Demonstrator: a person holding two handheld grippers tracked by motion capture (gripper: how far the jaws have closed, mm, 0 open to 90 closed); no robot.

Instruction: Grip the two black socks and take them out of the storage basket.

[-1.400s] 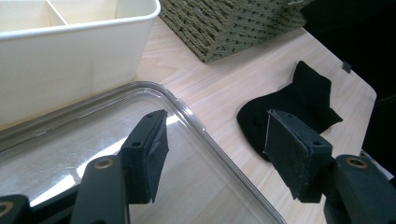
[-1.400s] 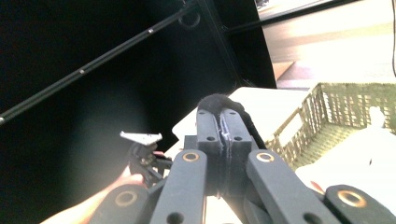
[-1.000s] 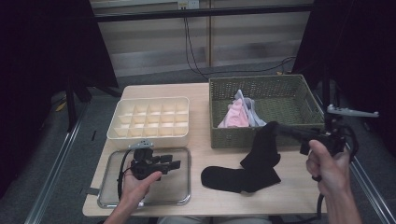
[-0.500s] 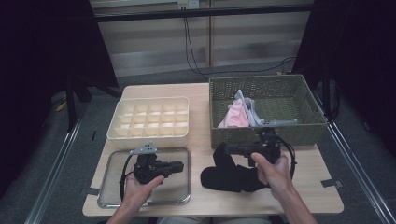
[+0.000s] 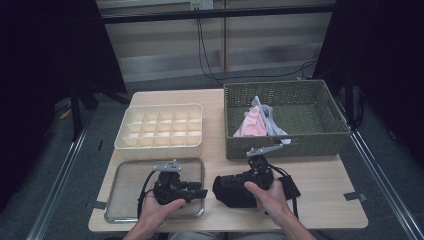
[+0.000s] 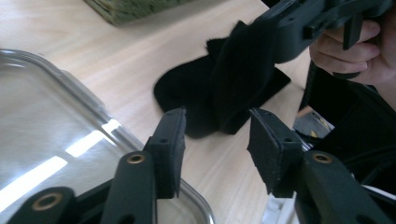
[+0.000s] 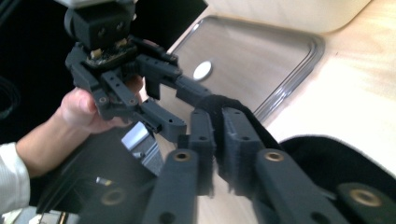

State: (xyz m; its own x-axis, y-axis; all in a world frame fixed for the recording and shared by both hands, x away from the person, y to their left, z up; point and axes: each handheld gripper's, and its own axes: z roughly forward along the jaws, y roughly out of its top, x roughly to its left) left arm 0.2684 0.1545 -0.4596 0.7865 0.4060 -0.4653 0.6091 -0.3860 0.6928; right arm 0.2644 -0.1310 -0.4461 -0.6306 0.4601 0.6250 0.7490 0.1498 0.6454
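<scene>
we have the right gripper (image 7: 215,140) clamped on the black sock (image 5: 231,190) at bottom centre; left gripper (image 6: 215,149) apart & empty over the tray (image 5: 125,175). sock not yet handed over.

The left gripper (image 5: 200,191) hovers over the tray (image 5: 125,175); the right gripper (image 5: 235,187) meets the black sock (image 5: 227,192) beside the basket (image 5: 280,145).

Black fabric sock (image 5: 235,191), plain, no pattern. Both claws matte black: left claw (image 6: 215,142), right claw (image 7: 218,140), with brass-coloured rivets and grey top plates. Light wood-grain worktop (image 5: 320,200). Silver metal tray (image 5: 129,180), shiny, white glare streaks. Cream plastic divider box (image 5: 160,127). Olive-green woven basket (image 5: 300,145) with pink and pale grey-blue cloth (image 5: 256,122) inside. White sleeve (image 7: 11,175).
</scene>
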